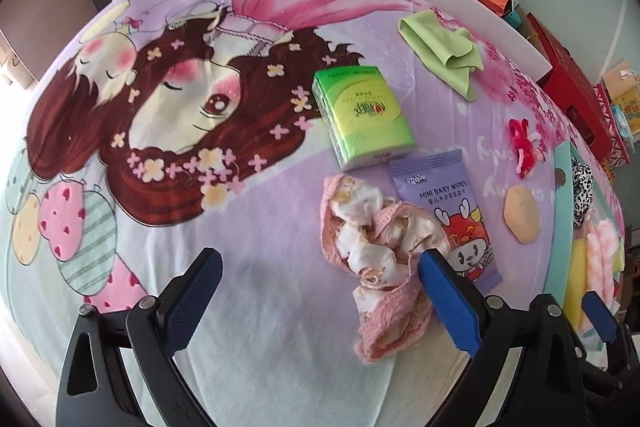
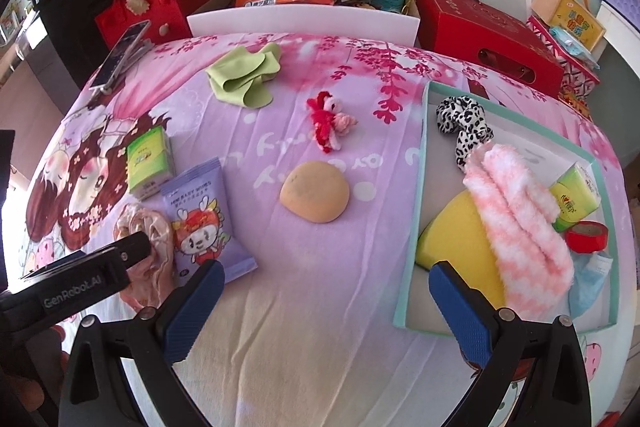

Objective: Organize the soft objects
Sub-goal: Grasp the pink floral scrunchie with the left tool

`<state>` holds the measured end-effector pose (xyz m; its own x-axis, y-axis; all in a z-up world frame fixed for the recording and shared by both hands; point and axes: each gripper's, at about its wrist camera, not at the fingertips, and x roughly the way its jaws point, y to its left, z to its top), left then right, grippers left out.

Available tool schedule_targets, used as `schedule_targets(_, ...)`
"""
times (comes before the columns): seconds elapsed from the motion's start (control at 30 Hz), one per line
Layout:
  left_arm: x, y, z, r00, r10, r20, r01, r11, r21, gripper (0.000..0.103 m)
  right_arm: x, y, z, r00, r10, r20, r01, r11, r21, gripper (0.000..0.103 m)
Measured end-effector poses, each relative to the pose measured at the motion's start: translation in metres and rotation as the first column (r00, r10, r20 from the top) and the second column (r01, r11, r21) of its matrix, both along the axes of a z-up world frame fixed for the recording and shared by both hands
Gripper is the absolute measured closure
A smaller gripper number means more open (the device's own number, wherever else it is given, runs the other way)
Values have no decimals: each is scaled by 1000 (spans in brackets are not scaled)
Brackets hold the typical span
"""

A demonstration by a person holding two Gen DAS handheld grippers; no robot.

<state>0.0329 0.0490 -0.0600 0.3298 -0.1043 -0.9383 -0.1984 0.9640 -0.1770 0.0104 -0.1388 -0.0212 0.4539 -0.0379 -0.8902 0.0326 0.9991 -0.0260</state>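
Best done by centring the left gripper point(image 1: 320, 291) over the pink cloth point(image 1: 376, 259) before closing, so the loose folds bunch between the jaws rather than snag. Left jaws stood wide open, holding nothing, the right-hand finger touching the cloth's edge. Cloth lay crumpled just left of the wipes point(image 1: 448, 211), below the tissue pack point(image 1: 360, 115). Farther right of the wipes sat the tan puff point(image 2: 314, 191), then the tray point(image 2: 422, 163) with sponge point(image 2: 456, 239) and fuzzy sock point(image 2: 516, 211) inside. Right gripper point(image 2: 320, 311) hung wide open and empty, left of the tray, touching nothing.
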Motion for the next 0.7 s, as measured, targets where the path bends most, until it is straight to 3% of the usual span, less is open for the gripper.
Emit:
schedule_targets(0.13, -1, -6, -5, 1000, -25, -10, 25, 1000, -15, 5, -2, 1, -5, 1000, 1, -17, -1, 1000, -8, 0)
schedule_targets(0.27, -1, -11, -5, 999, -47, -7, 47, 998, -45, 15, -2, -2, -6, 1000, -11, -16, 11, 1000, -5, 0)
schedule_targets(0.7, 6, -28, -1, 993, -118, 8, 118, 989, -91, 69, 0, -8, -6, 999, -25, -21, 26, 1000, 9, 0)
